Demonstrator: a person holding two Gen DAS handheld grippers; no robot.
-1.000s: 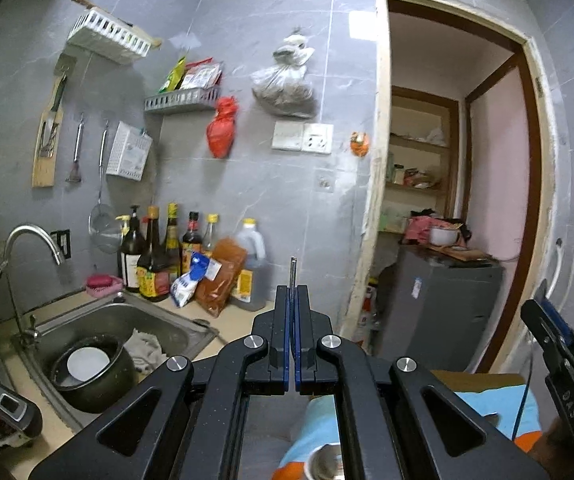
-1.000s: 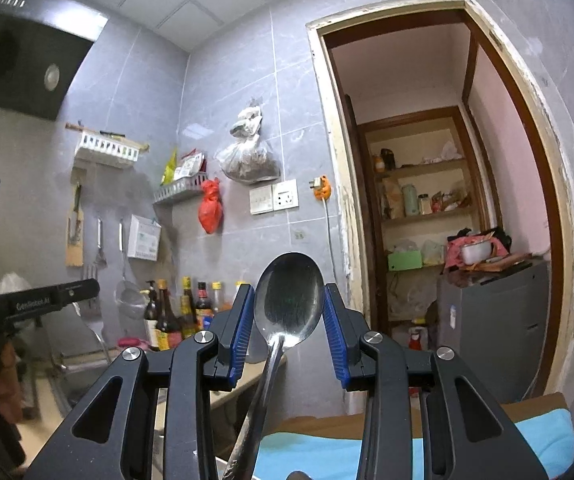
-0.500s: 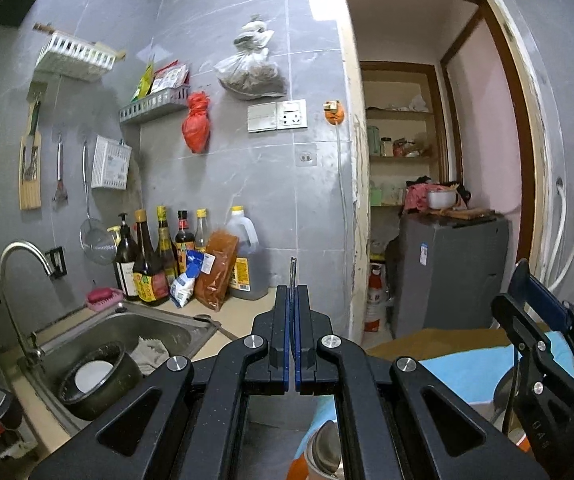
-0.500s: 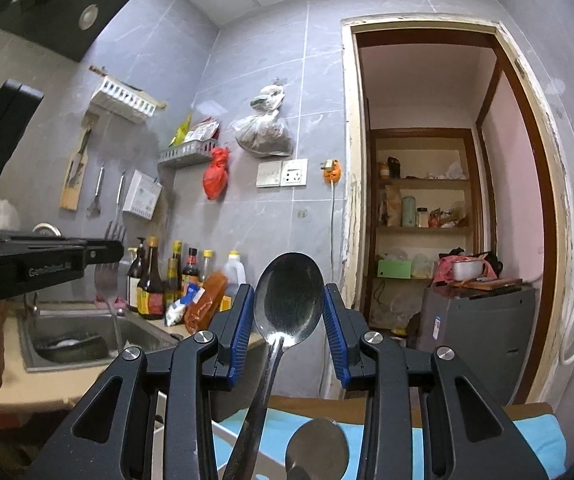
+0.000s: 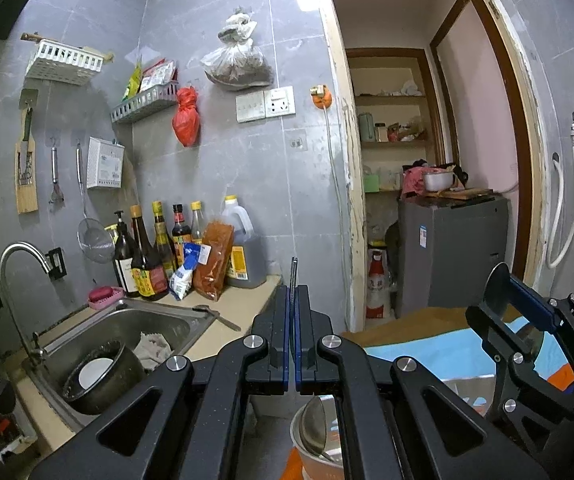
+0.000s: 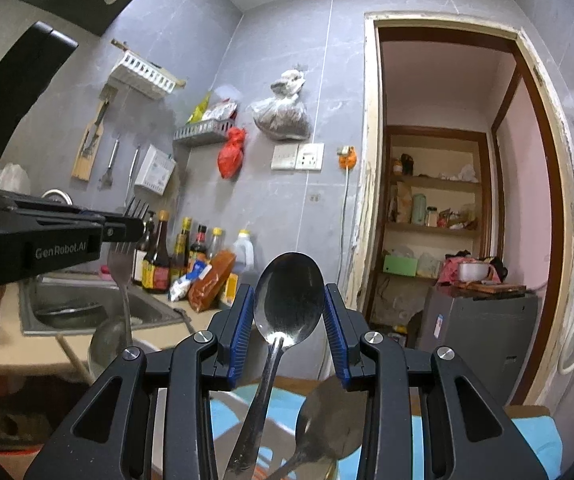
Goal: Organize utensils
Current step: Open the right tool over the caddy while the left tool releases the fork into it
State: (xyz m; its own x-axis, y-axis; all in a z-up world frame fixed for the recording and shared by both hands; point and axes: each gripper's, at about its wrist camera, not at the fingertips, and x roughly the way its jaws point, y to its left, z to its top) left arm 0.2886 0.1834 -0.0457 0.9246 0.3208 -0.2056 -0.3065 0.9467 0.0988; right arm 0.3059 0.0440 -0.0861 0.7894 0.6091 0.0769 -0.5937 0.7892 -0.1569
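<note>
Both hands have sunk since the earlier frames: the wall shelves sit higher in each view and a cup of utensils has come up under the fingers.

From the left wrist, the left gripper [image 5: 291,300] has its jaws pressed together on a thin edge of metal that pokes out just beyond the tips – the fork [image 6: 125,236], as the other camera shows. Directly below the jaws stands a cup [image 5: 319,454] with a spoon bowl leaning inside it. Off to the right of the fingers, the right gripper [image 5: 527,320] hangs over the blue cloth [image 5: 427,354].

From the right wrist, the right gripper's jaws are narrowed onto a spoon [image 6: 289,294], the blue pads pinching the rim of its bowl on both sides, handle slanting down beneath them. A second spoon [image 6: 333,412] leans just below the right finger (its bowl is blurred). To the left of the jaws, the left gripper holds the fork tines-up, handle hanging.

The step in hand looks like lowering both utensils into the cup. Done well, each handle should be centred over the mouth first and eased down past the spoons already there – the edge-on hold on the spoon could slip if it knocks one.
</note>
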